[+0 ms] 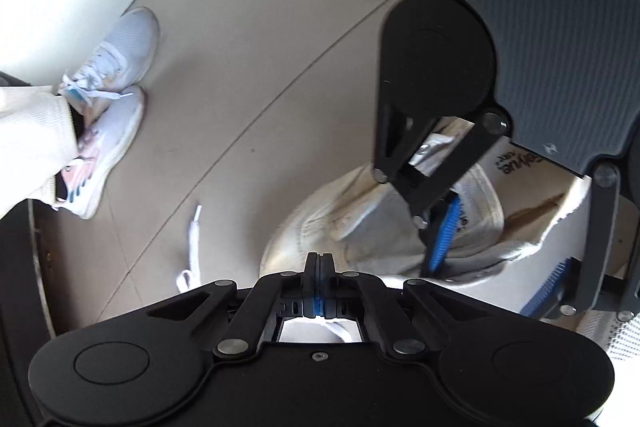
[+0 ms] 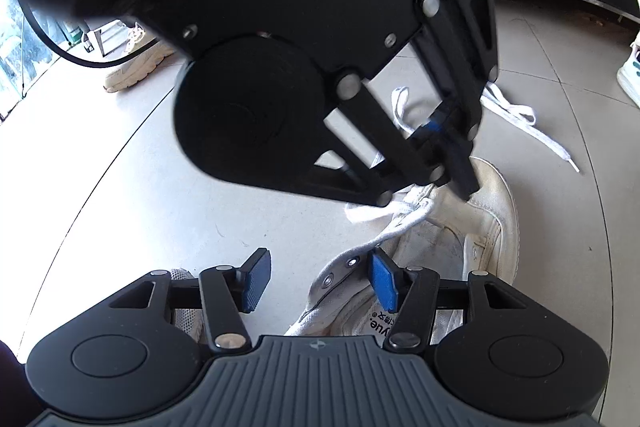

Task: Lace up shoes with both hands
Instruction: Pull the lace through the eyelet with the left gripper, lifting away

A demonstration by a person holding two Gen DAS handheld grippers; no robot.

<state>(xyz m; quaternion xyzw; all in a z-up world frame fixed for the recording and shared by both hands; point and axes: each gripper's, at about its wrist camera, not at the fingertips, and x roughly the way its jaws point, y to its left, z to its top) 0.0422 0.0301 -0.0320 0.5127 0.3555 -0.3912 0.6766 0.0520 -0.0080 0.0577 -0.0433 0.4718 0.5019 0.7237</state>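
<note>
A white canvas shoe (image 2: 488, 227) lies on the tiled floor, its white lace (image 2: 400, 215) crossing the eyelets and trailing off as a loose end (image 2: 520, 119). My right gripper (image 2: 320, 281) is open, with the shoe's eyelet flap (image 2: 340, 267) between its blue pads (image 2: 384, 283); the right-hand pad is close to the flap. My left gripper (image 2: 466, 183) hangs over the shoe's toe end with its jaws together. In the left wrist view the left gripper (image 1: 319, 265) is shut above the shoe (image 1: 360, 227); whether lace is pinched does not show. The right gripper (image 1: 496, 263) stands open there.
A person's feet in white sneakers (image 1: 116, 95) and a pale trouser leg (image 1: 32, 139) are at the left. A beige sneaker (image 2: 136, 67) and a black cable (image 2: 60, 47) lie farther off. Another white shoe (image 2: 632, 75) is at the right edge. A lace end (image 1: 192, 243) lies on the floor.
</note>
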